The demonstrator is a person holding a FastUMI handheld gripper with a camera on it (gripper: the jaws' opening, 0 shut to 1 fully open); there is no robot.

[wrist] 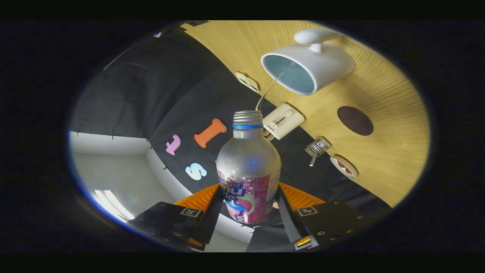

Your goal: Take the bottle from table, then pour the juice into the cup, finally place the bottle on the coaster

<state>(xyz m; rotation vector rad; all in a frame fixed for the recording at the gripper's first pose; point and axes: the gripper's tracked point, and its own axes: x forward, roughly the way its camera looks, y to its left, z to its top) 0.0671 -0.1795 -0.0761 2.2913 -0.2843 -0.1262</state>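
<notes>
Wooden table [379, 94], black cloth wall [151, 94] — pale wall [113, 167] beyond.

Gripper [248, 206] at the bottom centre of the frame, rolled far over to one side, two fingers [212, 212] closed against opposite sides of the bottle [248, 167], holding it between them
</notes>
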